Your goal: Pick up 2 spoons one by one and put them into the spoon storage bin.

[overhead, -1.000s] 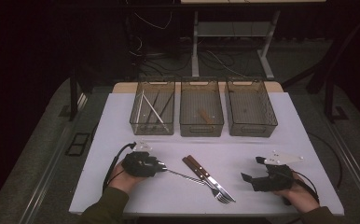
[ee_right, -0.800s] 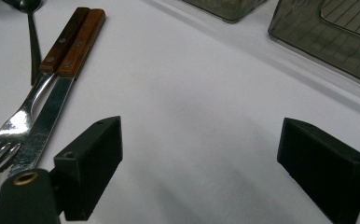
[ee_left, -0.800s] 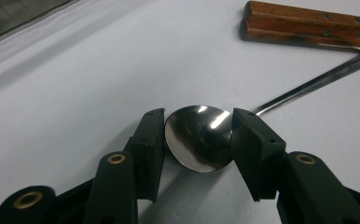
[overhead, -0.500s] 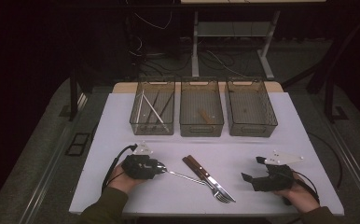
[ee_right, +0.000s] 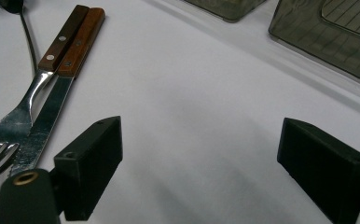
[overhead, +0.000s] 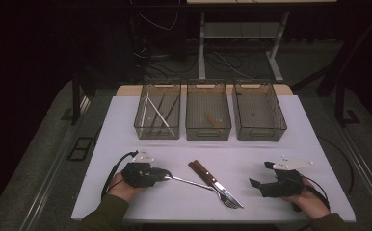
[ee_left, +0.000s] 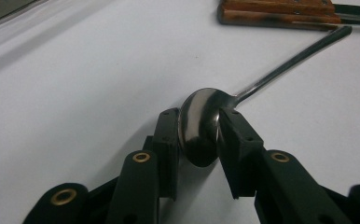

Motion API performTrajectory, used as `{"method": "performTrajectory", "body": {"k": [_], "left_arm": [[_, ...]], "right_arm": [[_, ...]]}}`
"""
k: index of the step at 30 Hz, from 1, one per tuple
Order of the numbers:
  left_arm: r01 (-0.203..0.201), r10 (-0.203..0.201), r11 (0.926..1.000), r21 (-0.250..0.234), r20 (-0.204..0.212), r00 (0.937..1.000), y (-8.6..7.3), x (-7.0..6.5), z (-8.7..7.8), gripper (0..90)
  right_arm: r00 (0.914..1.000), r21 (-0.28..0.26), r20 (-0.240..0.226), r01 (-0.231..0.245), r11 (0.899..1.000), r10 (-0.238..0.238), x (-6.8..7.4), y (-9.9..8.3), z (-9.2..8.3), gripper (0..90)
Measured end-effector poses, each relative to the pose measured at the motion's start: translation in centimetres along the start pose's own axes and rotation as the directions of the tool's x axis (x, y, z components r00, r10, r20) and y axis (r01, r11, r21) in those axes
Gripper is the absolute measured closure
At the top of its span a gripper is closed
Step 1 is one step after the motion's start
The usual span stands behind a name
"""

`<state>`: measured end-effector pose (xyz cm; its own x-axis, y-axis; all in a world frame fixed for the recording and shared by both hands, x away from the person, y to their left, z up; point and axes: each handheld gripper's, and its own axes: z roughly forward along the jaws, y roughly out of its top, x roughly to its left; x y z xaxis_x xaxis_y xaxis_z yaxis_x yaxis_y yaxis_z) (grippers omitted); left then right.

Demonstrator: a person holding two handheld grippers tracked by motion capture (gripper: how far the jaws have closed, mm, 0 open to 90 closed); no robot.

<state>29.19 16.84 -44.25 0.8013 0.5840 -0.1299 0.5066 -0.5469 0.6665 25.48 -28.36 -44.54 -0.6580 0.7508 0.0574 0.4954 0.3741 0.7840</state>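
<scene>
A metal spoon (overhead: 189, 182) lies on the white table (overhead: 295, 144), bowl toward the left. My left gripper (overhead: 166, 176) holds that bowl. In the left gripper view the spoon's (ee_left: 280, 70) bowl stands on edge between the pads, which touch both sides of it. The jaws of the left gripper (ee_left: 199, 122) have just been closing on it. A wooden-handled knife (overhead: 208, 177) and fork (overhead: 228, 202) lie side by side mid-table. My right gripper (overhead: 254, 185) rests at the front right, open with nothing in it. In the right gripper view the right gripper (ee_right: 201, 156) has the fork (ee_right: 10, 126) and knife (ee_right: 52, 112) to its left.
Three clear bins stand in a row at the back. The left bin (overhead: 156, 136) holds thin pale sticks, the middle bin (overhead: 208, 138) a small brown piece, and the right bin (overhead: 261, 138) looks bare. The table's front edge runs just below both hands.
</scene>
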Motion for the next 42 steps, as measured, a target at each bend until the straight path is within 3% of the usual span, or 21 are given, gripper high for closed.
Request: {"method": "performTrajectory", "body": {"k": [7,12,25,36,42], "left_arm": [[0.004,-0.004,1.0000,-0.008,0.027,0.9996,-0.3,0.3,-0.4,76.0],[0.030,-0.029,0.9994,-0.016,0.054,0.9981,-0.4,0.5,-0.5,80.8],[0.006,-0.005,0.9999,-0.013,0.087,0.9962,-0.3,0.3,-0.8,85.7],[0.035,-0.020,0.9942,-0.102,0.145,0.9891,0.0,0.3,-1.5,87.5],[0.057,-0.034,0.9882,-0.142,0.156,0.9871,0.2,0.3,-1.9,87.7]], "right_arm": [[1.0000,0.001,-0.001,-0.003,1.000,0.003,0.0,0.0,0.0,14.2],[1.0000,-0.002,0.001,-0.004,1.000,0.004,0.0,0.0,-0.1,14.2],[1.0000,-0.002,-0.001,-0.001,1.000,0.001,0.0,0.0,0.0,14.2],[1.0000,-0.003,-0.002,0.003,1.000,-0.003,0.0,0.0,0.0,14.2],[1.0000,-0.002,-0.002,0.004,1.000,-0.004,0.1,0.0,0.0,14.2]]}}
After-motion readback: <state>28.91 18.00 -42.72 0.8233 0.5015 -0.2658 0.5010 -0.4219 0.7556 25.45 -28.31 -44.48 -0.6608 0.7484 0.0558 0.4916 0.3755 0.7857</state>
